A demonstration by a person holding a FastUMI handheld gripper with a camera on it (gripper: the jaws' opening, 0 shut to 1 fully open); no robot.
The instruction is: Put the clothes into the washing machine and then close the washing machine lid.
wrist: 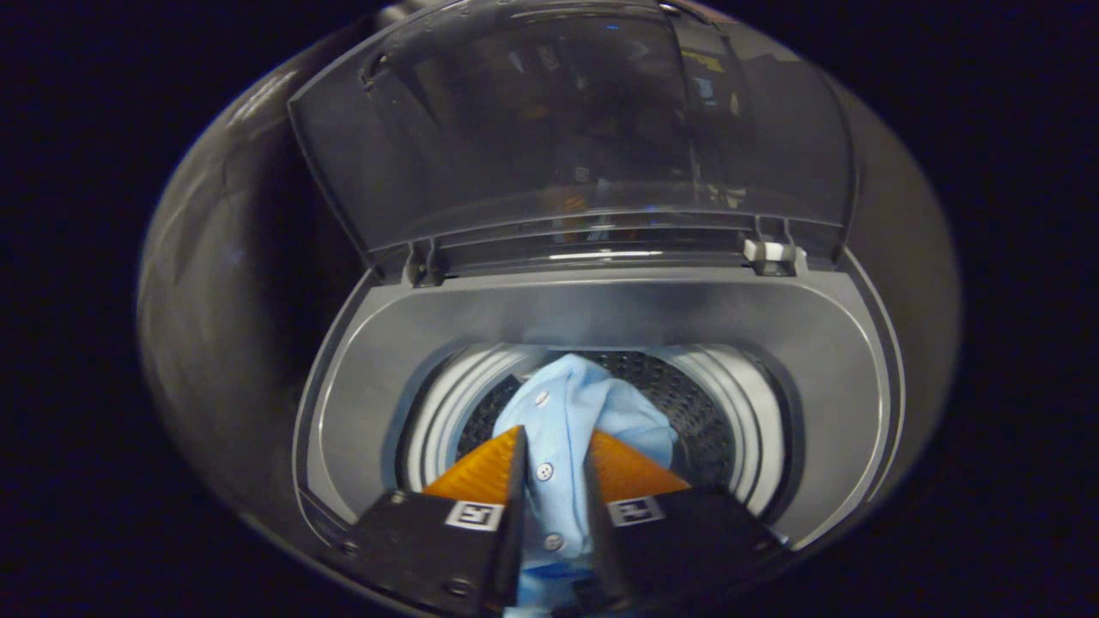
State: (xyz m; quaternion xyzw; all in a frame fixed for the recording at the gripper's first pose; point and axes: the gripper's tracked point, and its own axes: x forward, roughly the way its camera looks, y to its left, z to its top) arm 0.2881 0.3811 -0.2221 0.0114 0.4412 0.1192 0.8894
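Gripper (554, 446) angled down over washing machine (592, 318) drum | fingers clamped on blue shirt (562, 421) (buttoned) | lid (567, 129) upright

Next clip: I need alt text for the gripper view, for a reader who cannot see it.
The claw is shut on a light blue buttoned shirt, holding it over the open drum of a top-loading washing machine. The shirt hangs between the two fingers and down into the drum. Beyond, the machine's transparent lid stands raised.
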